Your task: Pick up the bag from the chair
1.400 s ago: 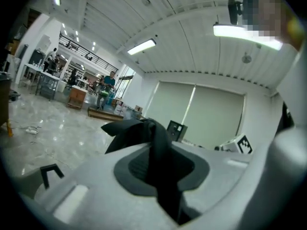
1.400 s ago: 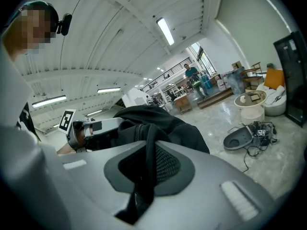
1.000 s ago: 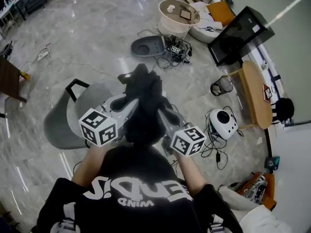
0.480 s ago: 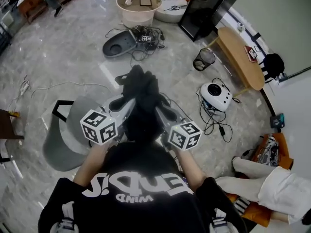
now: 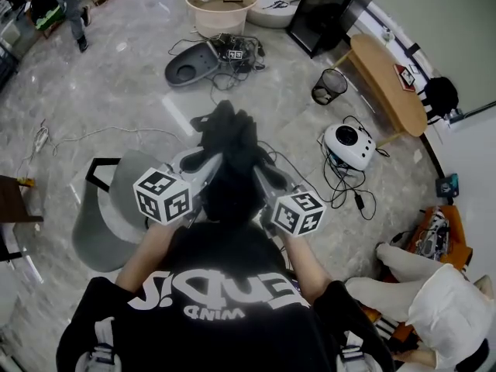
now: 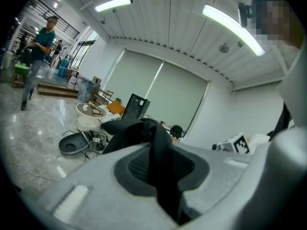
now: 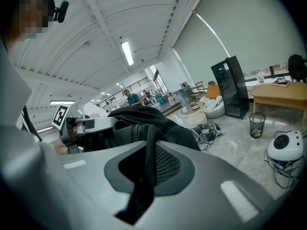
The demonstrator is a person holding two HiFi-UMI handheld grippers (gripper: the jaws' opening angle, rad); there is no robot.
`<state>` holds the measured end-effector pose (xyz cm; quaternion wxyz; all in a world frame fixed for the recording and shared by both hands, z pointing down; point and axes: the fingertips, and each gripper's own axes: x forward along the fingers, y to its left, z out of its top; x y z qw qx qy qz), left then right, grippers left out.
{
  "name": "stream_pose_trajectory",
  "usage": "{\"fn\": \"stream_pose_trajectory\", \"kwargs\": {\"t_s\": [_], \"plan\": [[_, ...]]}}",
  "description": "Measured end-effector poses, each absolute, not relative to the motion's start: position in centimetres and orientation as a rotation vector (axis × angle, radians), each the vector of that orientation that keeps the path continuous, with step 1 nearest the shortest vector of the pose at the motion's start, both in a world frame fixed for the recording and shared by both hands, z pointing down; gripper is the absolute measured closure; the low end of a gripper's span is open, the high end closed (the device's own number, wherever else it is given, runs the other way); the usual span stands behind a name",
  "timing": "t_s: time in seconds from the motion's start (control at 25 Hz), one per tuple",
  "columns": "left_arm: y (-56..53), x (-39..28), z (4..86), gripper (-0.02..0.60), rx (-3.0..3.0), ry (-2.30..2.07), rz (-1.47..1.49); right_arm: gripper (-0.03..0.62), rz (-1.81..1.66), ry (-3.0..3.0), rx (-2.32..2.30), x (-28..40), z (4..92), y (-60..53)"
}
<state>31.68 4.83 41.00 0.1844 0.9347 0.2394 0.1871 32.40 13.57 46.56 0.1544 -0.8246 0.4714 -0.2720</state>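
Bare marble floor (image 5: 116, 91) lies open at ten o'clock of the lifted bag (image 5: 229, 149). The grey chair (image 5: 101, 223) stands close at eight. A wire bin (image 5: 329, 86) blocks two o'clock. A white device (image 5: 349, 146) and loose cables (image 5: 345, 196) clutter three to four.

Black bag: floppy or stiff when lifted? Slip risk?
Probably floppy: the black bag slumps in folds between both grippers. Slip seems unlikely: the left gripper and right gripper each clamp a thin band of its fabric.
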Motion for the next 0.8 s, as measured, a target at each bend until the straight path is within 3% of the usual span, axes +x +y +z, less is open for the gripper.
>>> {"fn": "stream_pose_trajectory", "kwargs": {"t_s": [0.8], "plan": [[3.4,31.7,43.1,0.526,2.59,0.656,0.579,0.574,-0.825,1.307,-2.338,32.6,48.4,12.6]]}}
